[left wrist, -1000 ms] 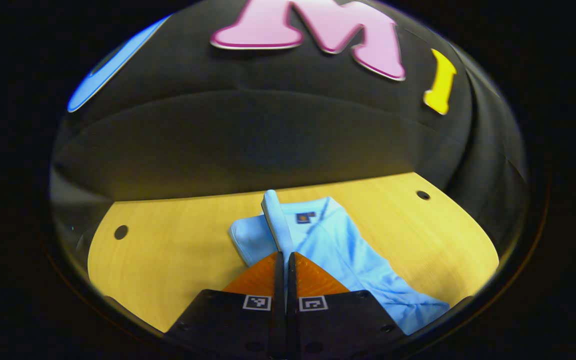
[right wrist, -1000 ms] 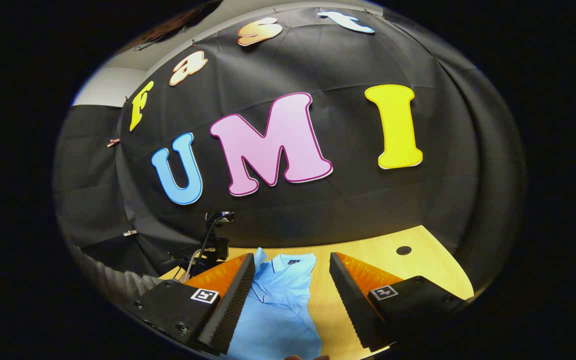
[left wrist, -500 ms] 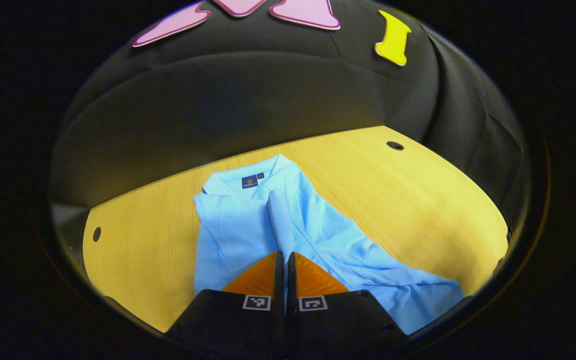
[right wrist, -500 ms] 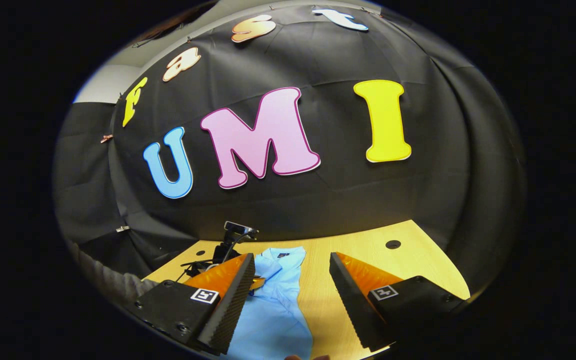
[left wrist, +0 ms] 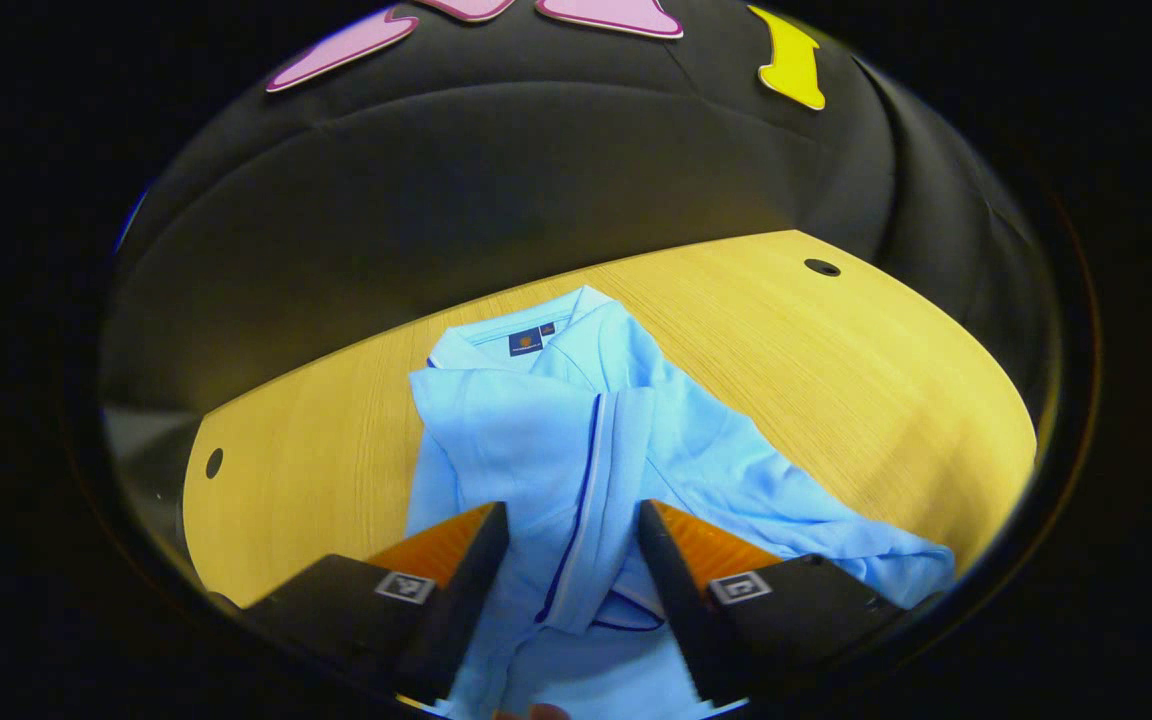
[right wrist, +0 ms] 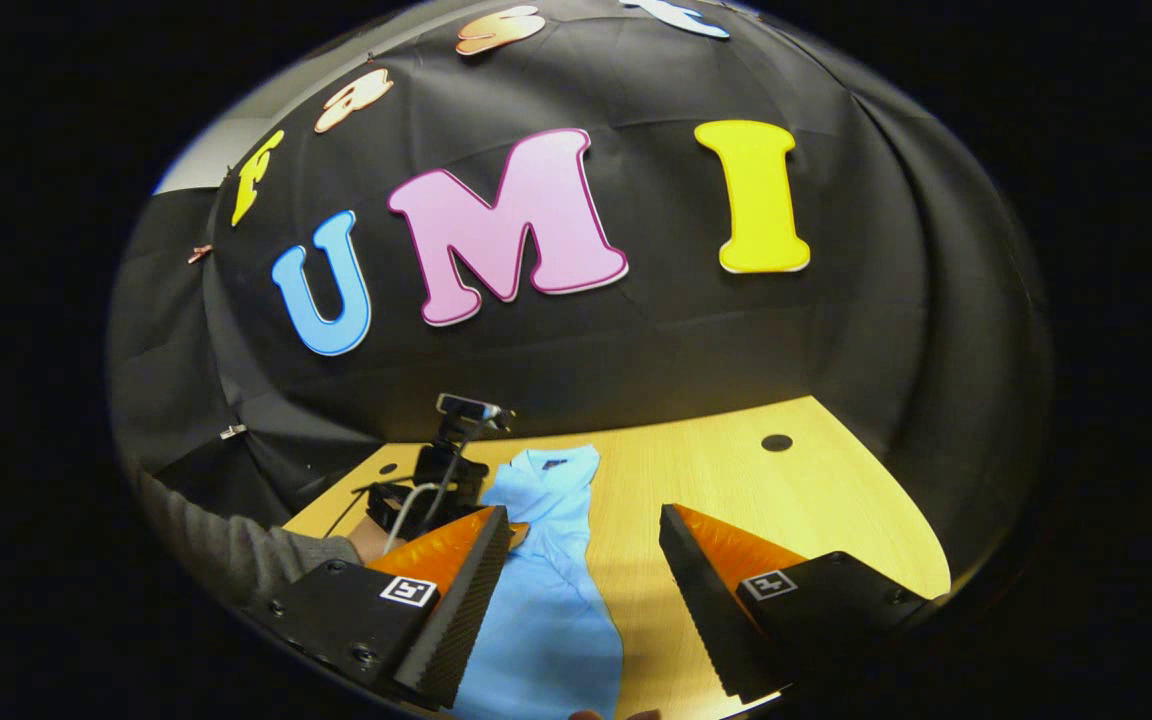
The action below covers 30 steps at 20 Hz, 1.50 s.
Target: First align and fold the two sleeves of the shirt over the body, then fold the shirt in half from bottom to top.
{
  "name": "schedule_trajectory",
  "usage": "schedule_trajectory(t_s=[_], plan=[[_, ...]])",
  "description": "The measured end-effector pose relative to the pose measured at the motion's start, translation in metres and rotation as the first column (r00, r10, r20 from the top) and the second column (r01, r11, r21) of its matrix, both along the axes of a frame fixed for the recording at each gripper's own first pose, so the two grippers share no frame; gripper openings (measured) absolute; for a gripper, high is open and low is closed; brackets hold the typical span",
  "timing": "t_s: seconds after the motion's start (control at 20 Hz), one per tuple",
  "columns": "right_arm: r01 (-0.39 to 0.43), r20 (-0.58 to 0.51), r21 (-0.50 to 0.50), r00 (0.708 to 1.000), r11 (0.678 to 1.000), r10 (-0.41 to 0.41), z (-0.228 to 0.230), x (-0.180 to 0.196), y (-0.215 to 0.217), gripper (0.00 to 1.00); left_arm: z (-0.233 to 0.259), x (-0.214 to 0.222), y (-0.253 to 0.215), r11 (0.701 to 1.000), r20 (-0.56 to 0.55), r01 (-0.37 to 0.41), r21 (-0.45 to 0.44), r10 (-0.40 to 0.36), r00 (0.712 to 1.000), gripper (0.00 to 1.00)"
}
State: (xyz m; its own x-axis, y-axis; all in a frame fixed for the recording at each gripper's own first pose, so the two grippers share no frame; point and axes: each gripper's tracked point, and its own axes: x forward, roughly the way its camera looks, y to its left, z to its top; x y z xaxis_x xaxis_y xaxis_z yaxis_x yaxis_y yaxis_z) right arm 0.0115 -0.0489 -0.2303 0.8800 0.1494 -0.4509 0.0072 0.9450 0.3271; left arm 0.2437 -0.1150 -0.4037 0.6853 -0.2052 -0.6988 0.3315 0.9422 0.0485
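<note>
Left gripper view: left gripper (left wrist: 572,520) released above sleeve (left wrist: 576,470) folded on shirt (left wrist: 696,440); right gripper (right wrist: 584,530) spread wide.

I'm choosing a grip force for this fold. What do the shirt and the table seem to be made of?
Shirt: soft, matte, light blue knit-like fabric, probably cotton or a blend; it creases and drapes limply. Table: looks like smooth wood or wood-look laminate, with fine straight grain lines and a mild sheen.
</note>
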Motion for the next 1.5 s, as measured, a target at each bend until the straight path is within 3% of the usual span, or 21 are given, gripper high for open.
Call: schedule_trajectory(t_s=[0.05,0.3,0.5,0.8,0.95,1.35,1.45,1.5], plan=[[-0.006,-0.025,-0.005,1.0,1.0,0.005,-0.01,-0.007,0.002,0.95,0.006,-0.009,0.001,1.0,0.002,-0.006,-0.006,0.006,1.0,0.99],[-0.046,-0.181,-0.062,0.983,0.997,0.034,-0.059,-0.059,0.01,0.96,0.036,-0.105,0.031,0.999,0.043,-0.032,-0.02,0.033,0.999,0.99],[-0.096,-0.363,-0.064,0.93,0.993,0.067,-0.104,-0.119,0.022,0.96,0.047,-0.211,0.082,0.996,-0.001,-0.088,-0.003,0.088,0.996,0.99],[-0.159,-0.497,-0.062,0.861,0.985,0.108,-0.14,-0.179,0.049,0.96,0.02,-0.323,0.138,0.977,-0.135,-0.211,0.022,0.212,0.968,0.99],[-0.188,-0.549,-0.069,0.827,0.98,0.12,-0.149,-0.198,0.059,0.96,0.007,-0.35,0.15,0.973,-0.174,-0.23,0.037,0.233,0.957,0.99],[-0.224,-0.614,-0.09,0.78,0.97,0.123,-0.172,-0.226,0.069,0.96,-0.009,-0.373,0.144,0.968,-0.268,-0.251,-0.005,0.24,0.933,1.0],[-0.25,-0.606,-0.122,0.785,0.96,0.127,-0.173,-0.225,0.068,0.95,-0.01,-0.373,0.143,0.965,-0.271,-0.261,-0.013,0.248,0.93,0.96],[-0.267,-0.6,-0.13,0.788,0.955,0.138,-0.172,-0.224,0.068,0.9,-0.01,-0.372,0.141,0.966,-0.271,-0.258,-0.015,0.244,0.931,0.94]])
